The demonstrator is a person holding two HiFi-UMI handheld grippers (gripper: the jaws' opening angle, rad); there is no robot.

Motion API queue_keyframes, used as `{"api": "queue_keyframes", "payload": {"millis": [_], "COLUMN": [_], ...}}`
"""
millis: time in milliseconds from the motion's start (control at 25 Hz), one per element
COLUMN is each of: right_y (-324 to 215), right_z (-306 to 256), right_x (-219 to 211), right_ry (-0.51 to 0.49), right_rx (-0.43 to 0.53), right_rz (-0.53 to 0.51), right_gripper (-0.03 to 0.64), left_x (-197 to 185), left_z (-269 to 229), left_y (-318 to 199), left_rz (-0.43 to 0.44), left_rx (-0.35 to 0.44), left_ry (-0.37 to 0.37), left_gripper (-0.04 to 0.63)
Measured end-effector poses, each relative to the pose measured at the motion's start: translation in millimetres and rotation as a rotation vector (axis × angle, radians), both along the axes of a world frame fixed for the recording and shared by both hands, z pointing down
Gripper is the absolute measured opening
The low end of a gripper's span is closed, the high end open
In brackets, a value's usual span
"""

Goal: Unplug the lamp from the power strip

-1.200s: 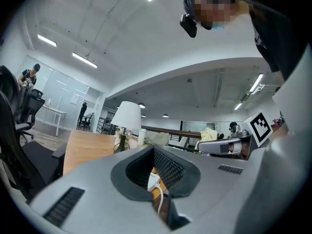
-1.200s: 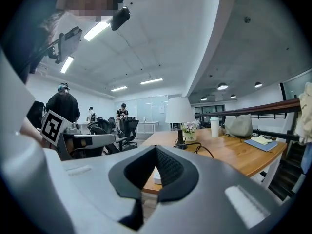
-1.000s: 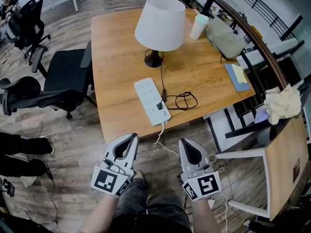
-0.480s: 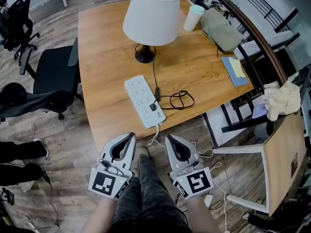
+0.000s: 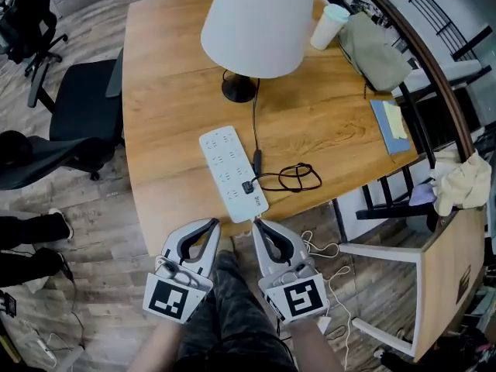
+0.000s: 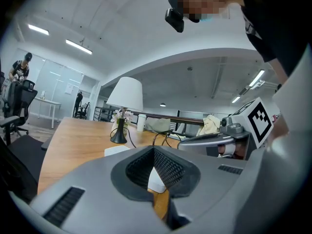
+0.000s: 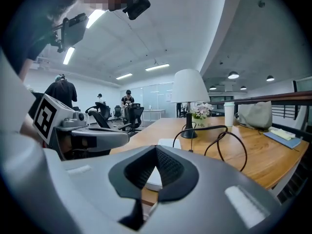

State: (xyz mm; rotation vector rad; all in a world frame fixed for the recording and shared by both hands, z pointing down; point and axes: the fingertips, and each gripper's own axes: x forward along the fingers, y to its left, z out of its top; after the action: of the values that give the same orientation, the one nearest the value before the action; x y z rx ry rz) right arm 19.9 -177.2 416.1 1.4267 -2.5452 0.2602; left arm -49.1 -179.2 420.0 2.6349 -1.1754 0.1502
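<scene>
A lamp with a white shade (image 5: 257,22) and a black base (image 5: 239,90) stands on the wooden table (image 5: 170,68). Its black cord runs down to a black plug (image 5: 248,186) seated in the white power strip (image 5: 231,169), with a loop of cord (image 5: 293,177) beside it. My left gripper (image 5: 213,224) and right gripper (image 5: 257,225) hover side by side just off the table's near edge, both shut and empty. In the left gripper view the lamp (image 6: 124,94) is far ahead; in the right gripper view the lamp (image 7: 189,86) and the strip (image 7: 168,143) lie ahead.
Black office chairs (image 5: 81,111) stand left of the table. A cup (image 5: 332,23), a grey bag (image 5: 376,53) and a blue notebook (image 5: 394,122) sit along the table's right side. A white chair frame (image 5: 387,246) and a wooden cabinet with a cloth (image 5: 463,184) are at the right.
Both grippers have come closer together and nearer the table's near edge by the power strip. The view has shifted forward. Both stay shut.
</scene>
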Motion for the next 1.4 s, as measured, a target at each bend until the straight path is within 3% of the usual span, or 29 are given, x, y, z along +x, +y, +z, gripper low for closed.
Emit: {"api": "queue_keyframes", "payload": {"millis": [400, 480, 600, 1040, 1400], "right_y": [-40.8, -46.6, -54.8, -74.6, -78.1], "right_z": [28.1, 31.5, 37.2, 54.0, 67.2], "right_x": [2.2, 2.2, 2.6, -4.3, 0.5], "right_ry": [0.068, 0.061, 0.075, 0.084, 0.036], "right_rx": [-0.083, -0.104, -0.129, -0.223, -0.296], "right_rz": [0.026, 0.024, 0.029, 0.030, 0.085], "right_gripper": [0.009, 0.063, 0.064, 0.084, 0.083], "left_x": [9.1, 14.0, 20.3, 34.6, 44.6], "left_z": [27.3, 30.3, 35.9, 58.2, 68.5], "left_y": [-34.5, -39.2, -45.2, -64.5, -77.6], "left_rz": [-0.016, 0.002, 0.023, 0.057, 0.101], "left_rx": [-0.009, 0.007, 0.023, -0.022, -0.143], "left_ry": [-0.183, -0.218, -0.265, -0.352, -0.314], "left_gripper": [-0.003, -0.003, -0.003, -0.003, -0.003]}}
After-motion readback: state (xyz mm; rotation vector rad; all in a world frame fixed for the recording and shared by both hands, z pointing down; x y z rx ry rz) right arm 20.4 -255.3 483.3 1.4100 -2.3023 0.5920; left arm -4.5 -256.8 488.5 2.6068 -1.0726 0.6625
